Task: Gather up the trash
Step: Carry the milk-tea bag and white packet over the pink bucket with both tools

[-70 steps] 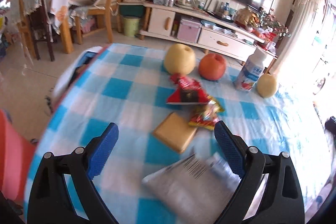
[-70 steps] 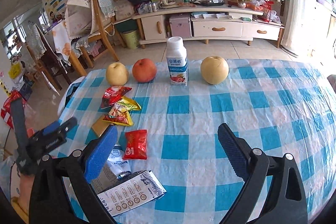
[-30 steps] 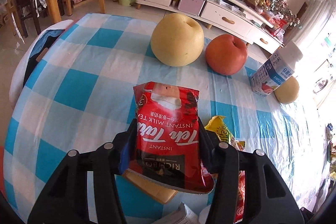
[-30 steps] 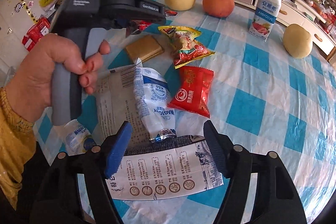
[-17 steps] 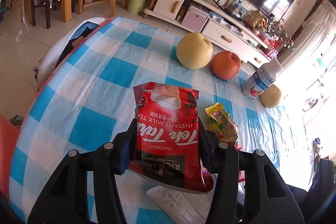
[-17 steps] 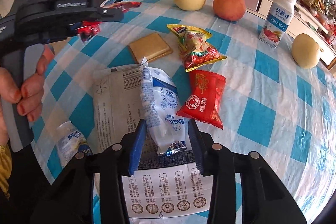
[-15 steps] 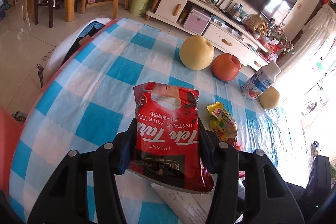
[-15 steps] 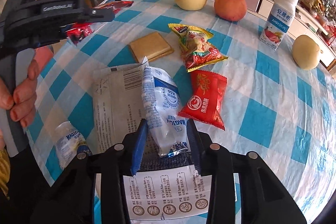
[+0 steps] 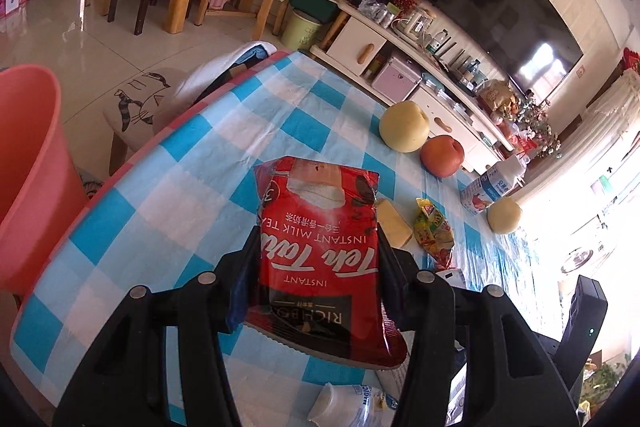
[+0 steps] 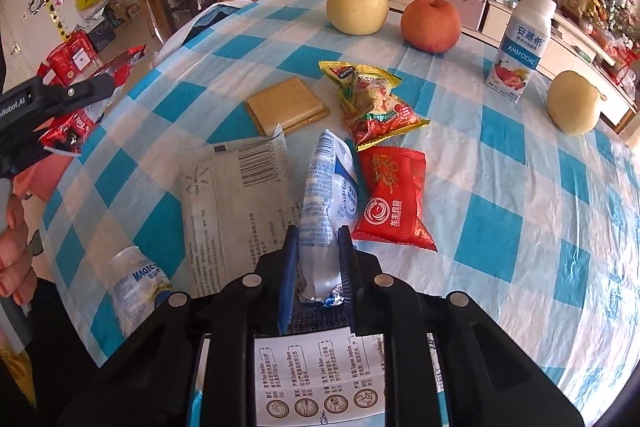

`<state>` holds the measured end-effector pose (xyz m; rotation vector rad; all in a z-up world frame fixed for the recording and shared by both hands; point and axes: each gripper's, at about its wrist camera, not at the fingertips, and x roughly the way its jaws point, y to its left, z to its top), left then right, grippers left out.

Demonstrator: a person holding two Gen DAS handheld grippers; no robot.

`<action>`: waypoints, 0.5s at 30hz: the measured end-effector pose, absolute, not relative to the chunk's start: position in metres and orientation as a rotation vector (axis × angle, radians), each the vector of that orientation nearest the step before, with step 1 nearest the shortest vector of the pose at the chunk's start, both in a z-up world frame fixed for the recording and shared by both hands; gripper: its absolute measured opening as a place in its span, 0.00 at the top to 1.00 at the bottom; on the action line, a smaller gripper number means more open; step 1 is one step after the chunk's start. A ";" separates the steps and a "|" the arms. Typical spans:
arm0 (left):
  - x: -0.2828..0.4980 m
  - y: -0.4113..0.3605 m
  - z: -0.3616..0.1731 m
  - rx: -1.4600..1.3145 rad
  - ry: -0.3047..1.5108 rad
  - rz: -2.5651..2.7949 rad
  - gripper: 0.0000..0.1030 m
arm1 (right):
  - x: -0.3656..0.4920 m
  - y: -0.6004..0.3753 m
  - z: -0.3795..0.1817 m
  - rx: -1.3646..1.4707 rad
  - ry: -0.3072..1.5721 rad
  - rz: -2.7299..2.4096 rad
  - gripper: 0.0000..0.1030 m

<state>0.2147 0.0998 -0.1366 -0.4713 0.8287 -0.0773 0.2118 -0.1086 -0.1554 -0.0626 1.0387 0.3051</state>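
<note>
Left wrist view shows the left gripper (image 9: 316, 267) clamped on a red milk-tea packet (image 9: 318, 251) near the pink bin (image 9: 32, 163), while the right gripper (image 10: 316, 263) pinches a white-blue wrapper (image 10: 328, 195) on the bench (image 10: 520, 187), likely needing lifting binward next.

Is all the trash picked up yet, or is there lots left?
Not yet. No wrapper is seen in the pink bin. The left hand-held gripper holds a red tea packet, and the right hand-held gripper pinches a white-blue wrapper. On the table wait a red packet, a yellow snack bag, a grey bag and a small bottle.
</note>
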 end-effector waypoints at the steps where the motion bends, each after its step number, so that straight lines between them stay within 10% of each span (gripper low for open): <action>1: 0.212 0.103 -0.137 -0.474 0.823 -0.075 0.48 | 0.212 -0.109 -0.155 -0.055 1.036 0.302 0.80; 15: 0.199 0.131 -0.132 -0.504 0.764 -0.038 0.48 | 0.201 -0.111 -0.117 0.121 0.924 0.291 0.80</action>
